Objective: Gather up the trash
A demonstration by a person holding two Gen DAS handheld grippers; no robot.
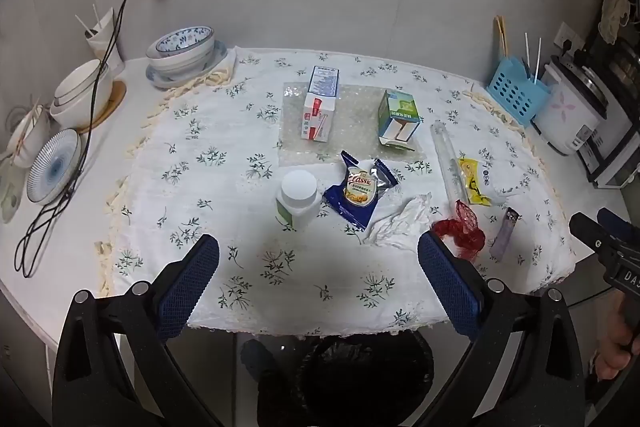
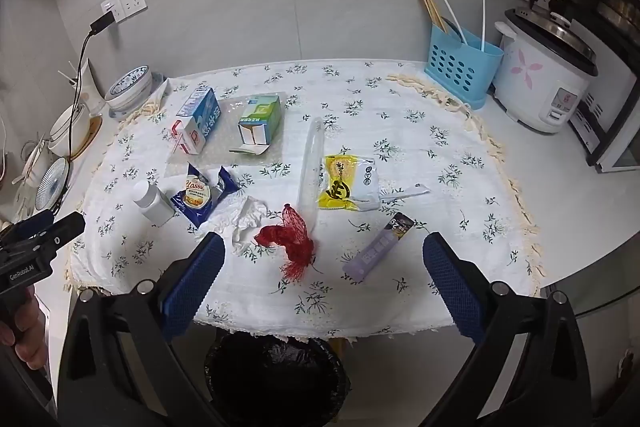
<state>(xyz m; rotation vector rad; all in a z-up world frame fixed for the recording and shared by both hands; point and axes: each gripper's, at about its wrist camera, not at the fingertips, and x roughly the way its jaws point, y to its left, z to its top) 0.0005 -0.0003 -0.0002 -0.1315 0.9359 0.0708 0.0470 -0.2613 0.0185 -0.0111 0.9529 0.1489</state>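
My left gripper (image 1: 318,267) spread wide and empty, my right gripper (image 2: 324,267) likewise, black-lined bin (image 2: 276,375) below the table edge, red net (image 2: 290,239), crumpled tissue (image 2: 246,215), purple wrapper (image 2: 380,247) on the floral cloth (image 2: 440,155) just ahead.

On the table (image 2: 440,259) a tablecloth (image 2: 400,99) carried the litter. Two cartons stood at the back on a bubble-wrap sheet (image 1: 356,107): the milk carton (image 2: 199,125) left of the opened box (image 2: 260,123). Before them lay the bottle (image 2: 151,203), the biscuit wrapper (image 2: 199,195) to its right, then a crumpled tissue (image 2: 246,217) and a mesh net (image 2: 290,239). A clear tube (image 2: 310,163) lay behind the net, with a snack packet (image 2: 348,181) to its right and a stick sachet (image 2: 380,247) nearer the front edge. Bowls (image 1: 182,53) were stacked at the far left, a utensil basket (image 2: 460,67) and rice cooker (image 2: 548,83) at the far right. A lined bin (image 2: 276,375) stood below the front edge.
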